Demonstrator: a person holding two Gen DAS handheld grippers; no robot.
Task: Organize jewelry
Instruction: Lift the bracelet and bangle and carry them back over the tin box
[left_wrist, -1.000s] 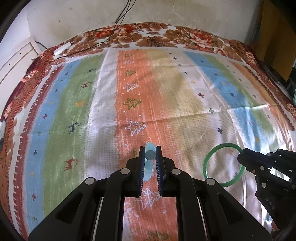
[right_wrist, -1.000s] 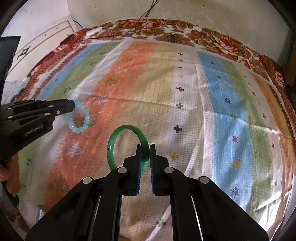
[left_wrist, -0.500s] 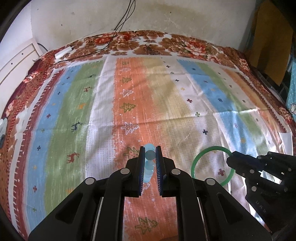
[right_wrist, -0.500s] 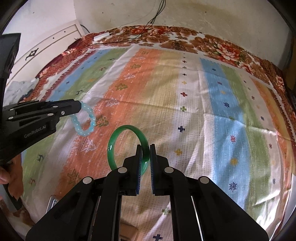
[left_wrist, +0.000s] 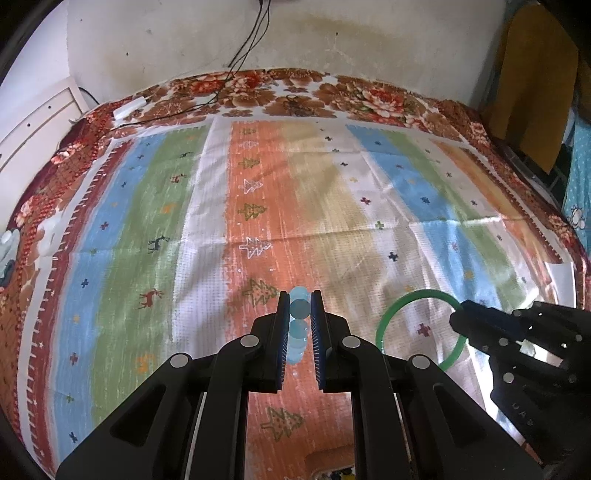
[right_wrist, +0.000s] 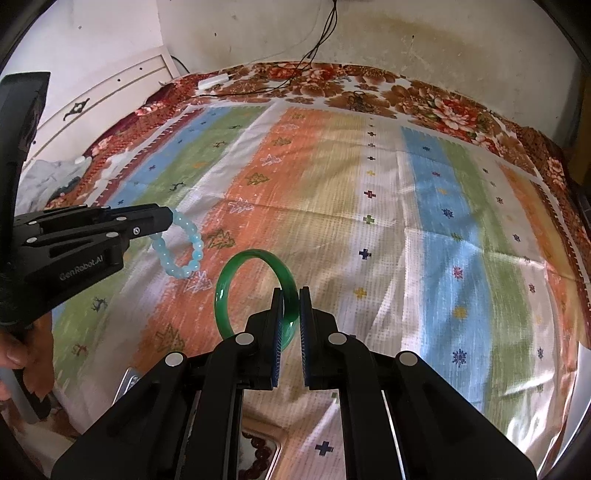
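Note:
A pale blue bead bracelet (left_wrist: 298, 325) is pinched between the jaws of my left gripper (left_wrist: 299, 299), held edge-on above the striped cloth. The right wrist view shows the same bead bracelet (right_wrist: 181, 248) hanging as a loop from the left gripper (right_wrist: 168, 218). My right gripper (right_wrist: 291, 295) is shut on a green bangle (right_wrist: 236, 280), which stands up as a ring above the cloth. In the left wrist view that green bangle (left_wrist: 404, 301) hangs from the right gripper (left_wrist: 458, 312) at lower right.
A striped cloth (left_wrist: 332, 192) with tree and cross motifs covers a floral bedspread (left_wrist: 369, 96). Cables and a white adapter (left_wrist: 127, 107) lie at the far edge by the wall. A tray with dark red beads (right_wrist: 258, 458) peeks out below the right gripper. A hand (right_wrist: 14, 354) holds the left gripper's handle.
Both grippers have risen and drawn back from the cloth, each carrying its bracelet. More of the wall and the cloth's near edge shows, and the tray has come into sight.

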